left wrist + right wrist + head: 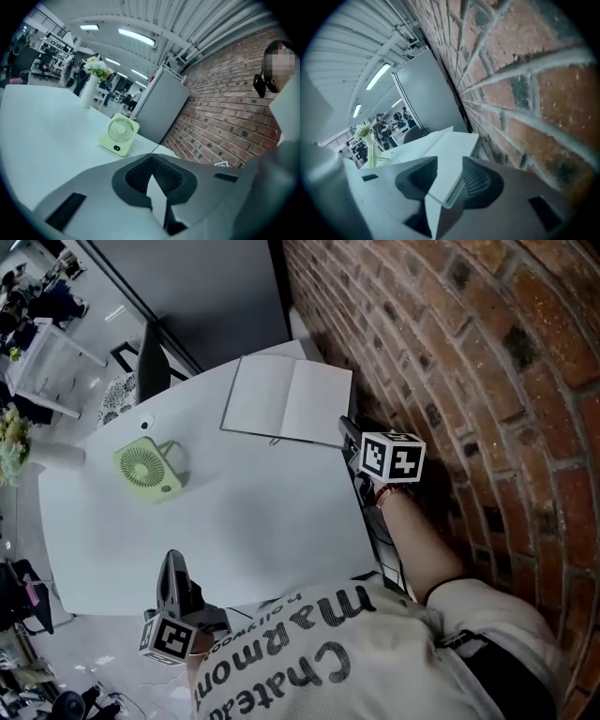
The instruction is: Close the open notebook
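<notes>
"Notebook (286, 399) location, and the state of the tools?" asked the student.

"It lay open and flat at the far side of the table (253, 512), with its right edge just beside the brick wall (469, 352). The right gripper (349, 430) was at its near right corner. In the right gripper view the jaws stood narrowly apart, with that corner between them but not pinched. The left gripper (172, 561) hovered at the near table edge, well apart from the notebook, with its tips together on nothing."

"What could have gone wrong from there?"

"Three things, I judged. The jaws might have caught a single sheet and not the whole right half, so the paper would have creased or torn as it swung over. The wall was close, which left little room for the gripper's arc, so a scrape was likely. And with nothing holding the left half down, the book could have slid on the smooth tabletop instead of folding."

"Materials and shapes?"

"The pages were thin, blank and matte, and the cover edge was stiffer and rectangular with a central spine fold. The table was pale and glossy. The brick was rough with recessed mortar. A square green fan (148, 468) with a round grille stood to the left."
</notes>
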Motion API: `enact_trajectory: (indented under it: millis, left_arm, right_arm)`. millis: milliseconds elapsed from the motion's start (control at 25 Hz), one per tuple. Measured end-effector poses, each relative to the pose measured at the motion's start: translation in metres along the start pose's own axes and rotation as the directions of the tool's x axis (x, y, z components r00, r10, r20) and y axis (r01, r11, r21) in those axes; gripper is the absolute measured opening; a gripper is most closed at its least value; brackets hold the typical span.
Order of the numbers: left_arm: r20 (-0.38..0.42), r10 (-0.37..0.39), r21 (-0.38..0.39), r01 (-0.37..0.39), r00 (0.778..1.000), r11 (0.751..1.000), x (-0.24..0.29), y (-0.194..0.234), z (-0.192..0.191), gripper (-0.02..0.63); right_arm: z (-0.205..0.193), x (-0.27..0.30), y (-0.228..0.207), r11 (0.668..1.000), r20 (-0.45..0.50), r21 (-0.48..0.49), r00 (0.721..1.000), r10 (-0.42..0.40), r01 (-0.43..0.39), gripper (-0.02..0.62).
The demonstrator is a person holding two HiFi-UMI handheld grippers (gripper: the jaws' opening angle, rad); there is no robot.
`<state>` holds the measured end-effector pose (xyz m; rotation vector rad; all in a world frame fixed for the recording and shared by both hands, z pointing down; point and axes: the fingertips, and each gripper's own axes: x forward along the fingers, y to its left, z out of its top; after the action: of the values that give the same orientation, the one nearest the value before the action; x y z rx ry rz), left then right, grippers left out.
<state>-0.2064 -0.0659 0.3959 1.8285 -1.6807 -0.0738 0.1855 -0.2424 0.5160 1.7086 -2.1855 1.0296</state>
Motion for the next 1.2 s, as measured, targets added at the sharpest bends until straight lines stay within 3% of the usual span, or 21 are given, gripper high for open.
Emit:
enact_trajectory:
  millis: [200,720,880,1000,1200]
  left_arm:
    - [-0.019,0.062,-0.018,-0.062,0.998,0.998,0.000,0.021,-0.003,0.000]
    - [-0.069,0.065,-0.018,-0.066,0.995,0.998,0.025,0.025,-0.013,0.000]
    - [-0.069,0.067,-0.014,-0.068,0.995,0.998,0.024,0.029,-0.011,0.000]
    - [-0.065,0.067,-0.017,-0.068,0.996,0.998,0.024,0.031,-0.011,0.000]
    - [-0.078,0.059,0.071,-0.053,0.995,0.996,0.025,0.026,-0.011,0.000]
  right_arm:
    - [-0.015,0.020,-0.014,0.992,-0.038,0.124,0.999,-0.006,0.010,0.265]
    - [-0.044,0.046,-0.020,0.969,-0.094,0.238,0.991,0.095,-0.070,0.326]
    - [-0.045,0.047,-0.020,0.957,-0.092,0.277,0.989,0.119,-0.089,0.326]
    - [-0.044,0.047,-0.015,0.954,-0.099,0.281,0.986,0.134,-0.102,0.271]
    - [-0.039,0.044,-0.012,0.976,-0.137,0.213,0.987,0.078,-0.048,0.234]
